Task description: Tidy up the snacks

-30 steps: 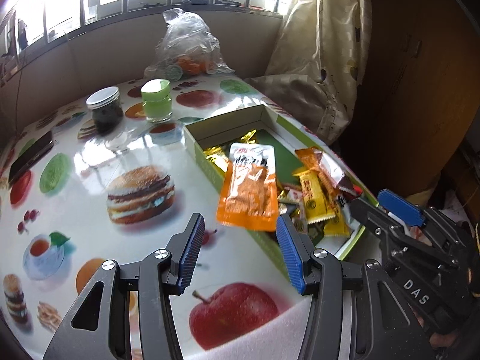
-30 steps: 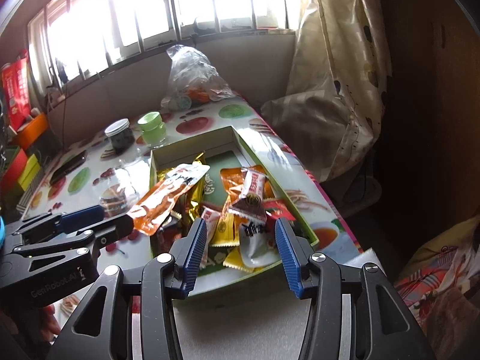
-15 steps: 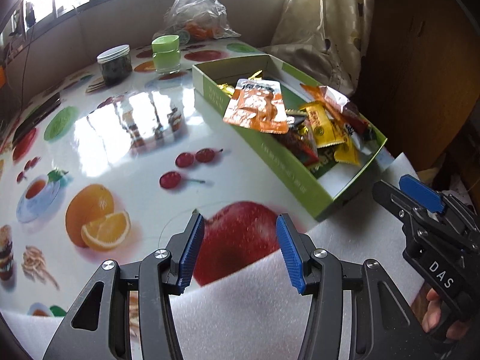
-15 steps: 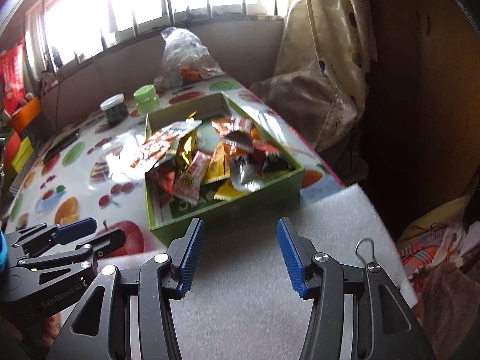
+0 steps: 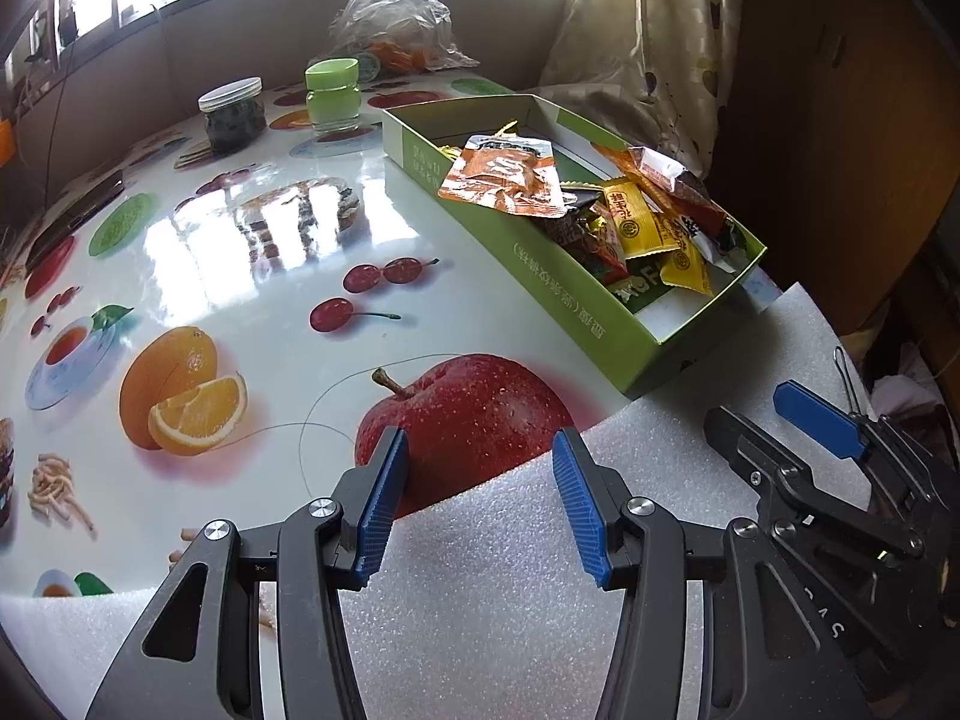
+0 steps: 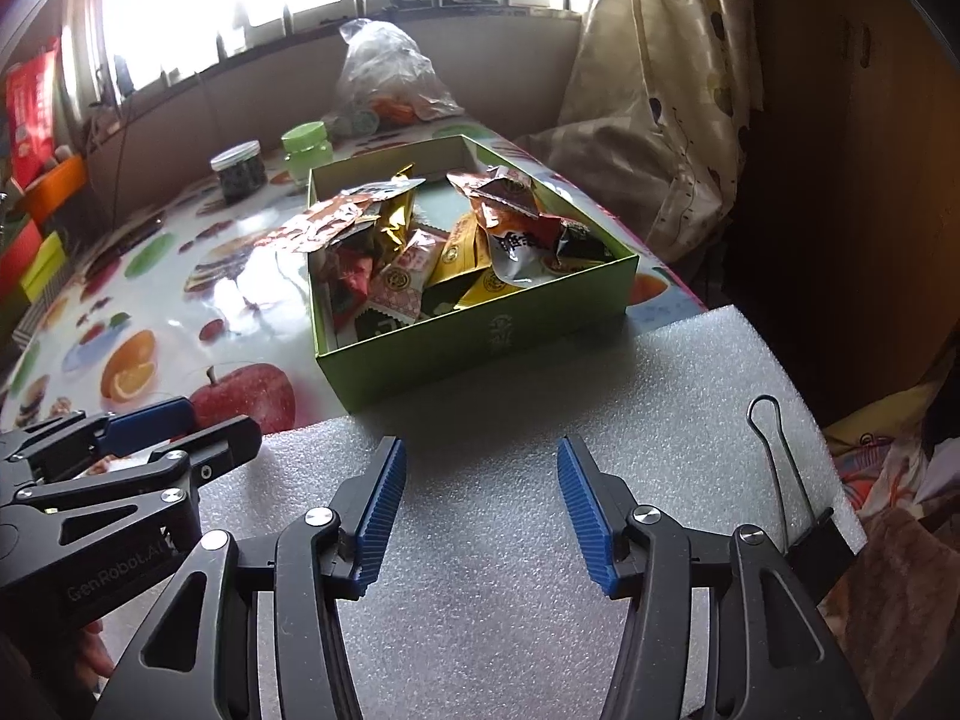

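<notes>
A green cardboard box (image 5: 558,276) (image 6: 480,336) stands on the fruit-print table and holds several snack packets. An orange packet (image 5: 504,177) (image 6: 312,228) lies on top and hangs over the box's left wall. Yellow packets (image 5: 630,219) (image 6: 462,252) lie in the pile. My left gripper (image 5: 480,498) is open and empty above the white foam sheet (image 5: 510,600) at the table's near edge. My right gripper (image 6: 480,498) is open and empty over the same foam (image 6: 510,540), short of the box. Each gripper shows in the other's view: the right one (image 5: 798,420), the left one (image 6: 180,420).
A dark jar with a white lid (image 5: 233,114), a green-lidded jar (image 5: 333,93) and a clear plastic bag (image 5: 390,18) stand at the table's far side. A dark phone (image 5: 72,210) lies at the left. A binder clip (image 6: 786,480) grips the foam's right edge. A curtain (image 5: 648,48) hangs at the right.
Both grippers have pulled back from the box toward the near edge and now hover over the foam sheet. The snacks and box have not moved. Both stay open.
</notes>
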`<state>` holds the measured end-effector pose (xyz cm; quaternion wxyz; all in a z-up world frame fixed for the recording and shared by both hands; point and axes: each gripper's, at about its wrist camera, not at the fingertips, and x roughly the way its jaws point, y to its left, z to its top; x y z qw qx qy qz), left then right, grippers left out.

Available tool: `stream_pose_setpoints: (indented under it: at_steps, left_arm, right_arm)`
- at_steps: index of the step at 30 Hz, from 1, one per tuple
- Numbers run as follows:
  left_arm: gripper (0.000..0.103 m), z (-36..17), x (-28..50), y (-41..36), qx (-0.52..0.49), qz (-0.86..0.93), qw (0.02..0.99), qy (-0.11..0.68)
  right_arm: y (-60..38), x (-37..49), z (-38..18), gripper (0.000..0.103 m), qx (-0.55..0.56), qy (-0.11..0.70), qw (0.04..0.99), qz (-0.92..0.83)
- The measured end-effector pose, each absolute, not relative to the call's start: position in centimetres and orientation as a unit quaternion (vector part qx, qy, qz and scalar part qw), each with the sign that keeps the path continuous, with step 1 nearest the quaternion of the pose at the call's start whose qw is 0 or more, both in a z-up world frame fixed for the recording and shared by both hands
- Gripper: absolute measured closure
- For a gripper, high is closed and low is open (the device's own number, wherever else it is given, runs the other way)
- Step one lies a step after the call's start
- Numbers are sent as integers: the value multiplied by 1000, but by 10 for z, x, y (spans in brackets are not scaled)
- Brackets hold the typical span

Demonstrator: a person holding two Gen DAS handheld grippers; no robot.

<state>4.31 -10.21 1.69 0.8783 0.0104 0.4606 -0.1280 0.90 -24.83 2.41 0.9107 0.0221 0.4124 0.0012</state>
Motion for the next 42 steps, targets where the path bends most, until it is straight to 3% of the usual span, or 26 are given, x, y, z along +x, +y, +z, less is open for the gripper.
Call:
stream_pose_setpoints:
  at_steps: [42]
  left_arm:
    - [51, 15, 34, -98, 0, -129, 892, 433]
  right_arm:
    - [-242, 2, 20, 49, 14, 392, 920, -29]
